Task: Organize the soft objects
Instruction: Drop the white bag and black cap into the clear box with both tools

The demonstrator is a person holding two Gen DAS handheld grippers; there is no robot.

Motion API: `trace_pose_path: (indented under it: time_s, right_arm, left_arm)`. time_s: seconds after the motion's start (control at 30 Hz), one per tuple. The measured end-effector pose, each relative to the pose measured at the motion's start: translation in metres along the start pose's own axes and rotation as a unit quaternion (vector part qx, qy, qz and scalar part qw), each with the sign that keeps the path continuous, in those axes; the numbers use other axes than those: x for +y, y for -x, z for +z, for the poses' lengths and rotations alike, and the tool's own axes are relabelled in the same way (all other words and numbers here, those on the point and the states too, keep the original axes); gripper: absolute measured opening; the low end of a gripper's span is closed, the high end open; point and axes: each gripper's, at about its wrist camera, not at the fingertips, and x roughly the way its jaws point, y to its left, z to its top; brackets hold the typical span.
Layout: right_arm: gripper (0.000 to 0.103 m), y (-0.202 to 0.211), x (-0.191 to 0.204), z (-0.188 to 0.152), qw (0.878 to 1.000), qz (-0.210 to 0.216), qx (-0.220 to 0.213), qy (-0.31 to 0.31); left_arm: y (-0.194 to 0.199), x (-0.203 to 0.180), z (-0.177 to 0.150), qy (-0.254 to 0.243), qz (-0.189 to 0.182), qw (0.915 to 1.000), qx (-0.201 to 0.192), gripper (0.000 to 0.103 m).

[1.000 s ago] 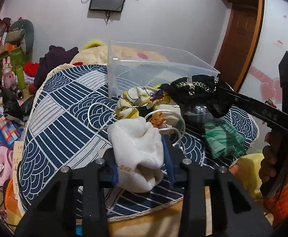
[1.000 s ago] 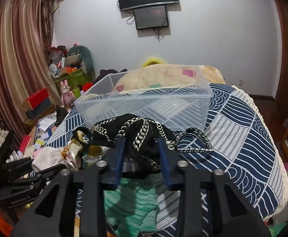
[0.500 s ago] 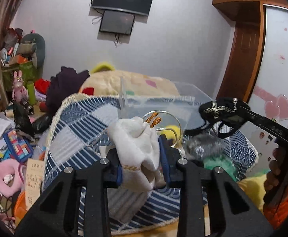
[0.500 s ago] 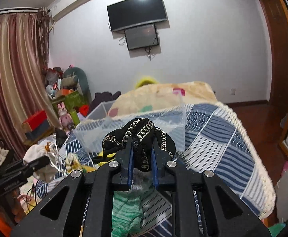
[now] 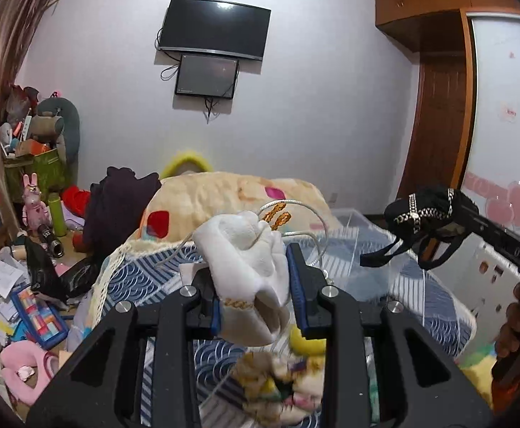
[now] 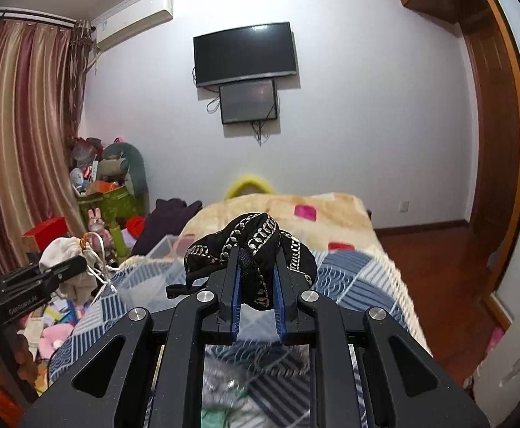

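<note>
My left gripper [image 5: 256, 281] is shut on a white drawstring pouch [image 5: 249, 267] with a white cord and orange tassels, held up above the bed. It also shows at the left of the right wrist view [image 6: 67, 264]. My right gripper [image 6: 258, 278] is shut on a black cloth with silver chain trim [image 6: 256, 242], also lifted; it shows at the right of the left wrist view [image 5: 424, 214]. The clear plastic bin [image 5: 352, 221] lies beyond and below both grippers, mostly hidden.
The blue patterned bedspread [image 6: 352, 271] covers the bed, with a cream blanket [image 5: 224, 196] behind. A yellow patterned cloth [image 5: 281, 392] and a green cloth [image 6: 220, 417] lie below the grippers. Toys and clutter [image 5: 28, 278] cover the floor at left.
Both grippers have risen from the bedspread with their cloths held. The bin and the loose cloths have dropped low in both views.
</note>
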Motion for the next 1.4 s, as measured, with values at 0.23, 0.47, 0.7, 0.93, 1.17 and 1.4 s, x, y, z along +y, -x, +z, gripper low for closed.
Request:
trace_pose_path:
  time_s: [0.23, 0.47, 0.7, 0.93, 1.17, 1.4]
  right_arm:
    - [0.014, -0.025, 0.003, 0.012, 1.000, -0.007, -0.006, 0.008]
    - [0.014, -0.058, 0.004, 0.007, 0.999, -0.004, 0.034, 0.016]
    - [0.014, -0.089, 0.002, -0.010, 0.995, 0.011, 0.099, 0.028]
    - [0.014, -0.111, 0.008, -0.021, 0.987, 0.018, 0.151, 0.047]
    - [0.016, -0.112, 0.011, -0.028, 0.982, 0.018, 0.176, 0.070]
    - [0.028, -0.100, 0.014, -0.024, 0.983, 0.015, 0.162, 0.079]
  left_arm:
    - [-0.023, -0.001, 0.021, -0.009, -0.005, 0.9999, -0.005, 0.031]
    - [-0.064, -0.001, 0.021, -0.006, -0.017, 0.9991, 0.038, 0.031]
    - [-0.103, -0.009, 0.009, -0.028, -0.033, 0.9947, 0.093, 0.031]
    - [-0.137, -0.022, -0.002, -0.053, -0.032, 0.9865, 0.152, 0.031]
    - [-0.145, -0.023, -0.011, -0.055, -0.033, 0.9813, 0.182, 0.032]
    - [-0.136, -0.020, -0.010, -0.048, -0.033, 0.9819, 0.180, 0.035]
